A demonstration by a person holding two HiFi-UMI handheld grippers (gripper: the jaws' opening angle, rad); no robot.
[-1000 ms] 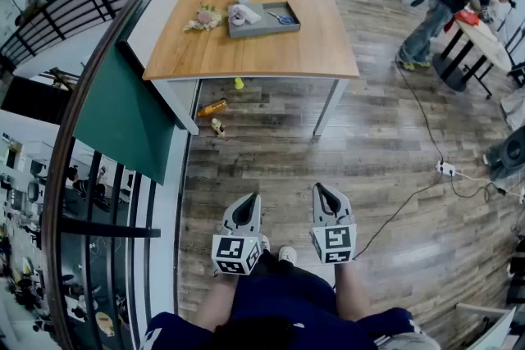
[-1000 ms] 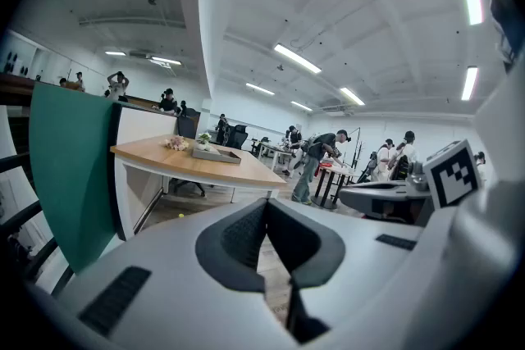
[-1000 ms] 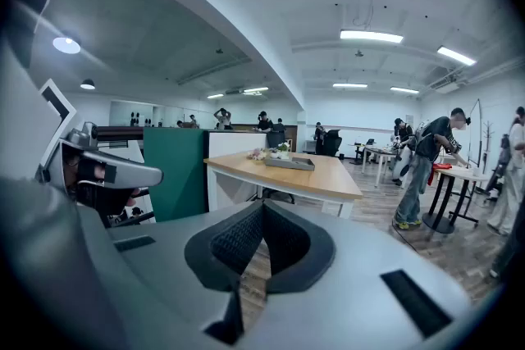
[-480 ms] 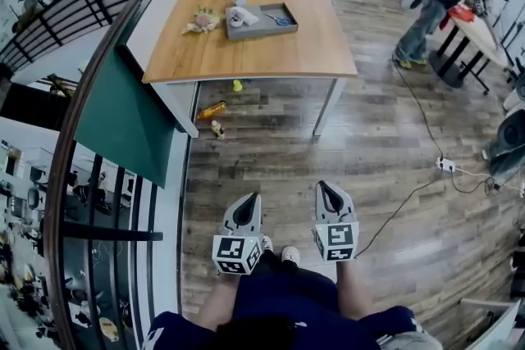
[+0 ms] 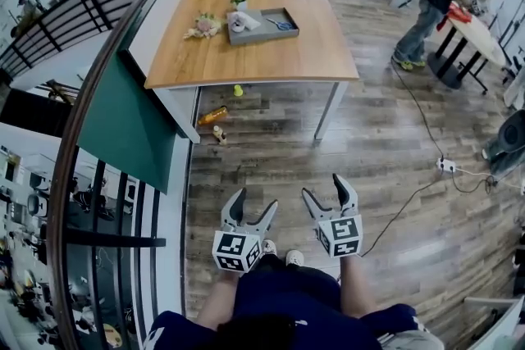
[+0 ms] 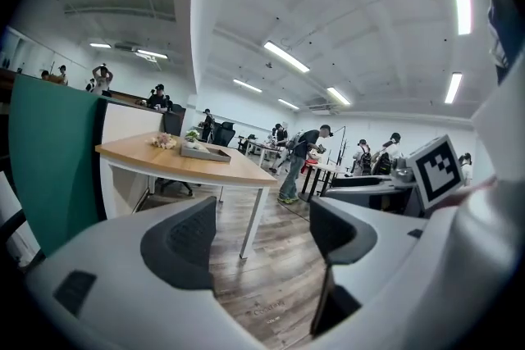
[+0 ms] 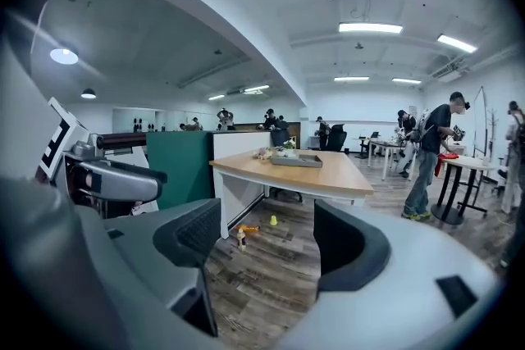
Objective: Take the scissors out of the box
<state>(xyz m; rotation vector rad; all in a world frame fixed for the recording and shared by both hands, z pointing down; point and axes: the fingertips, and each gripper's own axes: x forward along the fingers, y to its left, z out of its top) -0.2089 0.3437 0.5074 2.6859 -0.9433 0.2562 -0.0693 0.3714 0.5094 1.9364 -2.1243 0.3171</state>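
Note:
The scissors (image 5: 281, 24), blue-handled, lie in a grey box (image 5: 264, 31) on the far part of a wooden table (image 5: 254, 57). Both grippers hang low over the wooden floor, close to the person's body and well short of the table. My left gripper (image 5: 255, 203) and right gripper (image 5: 325, 188) have their jaws opening, with nothing between them. In the left gripper view the left gripper (image 6: 261, 234) frames bare floor, and the box (image 6: 205, 150) is small on the table ahead. The right gripper (image 7: 267, 238) looks toward the same box (image 7: 297, 161).
A green partition (image 5: 123, 111) and a curved railing (image 5: 98, 94) run along the left. A yellow bottle (image 5: 213, 114) and small toys lie on the floor under the table. Flowers (image 5: 202, 26) sit beside the box. A person (image 5: 426, 8) bends at a desk on the right; a power strip (image 5: 445, 166) with its cable lies on the floor.
Both grippers' jaws have gone from shut to spread wide. The hands have stayed about where they were.

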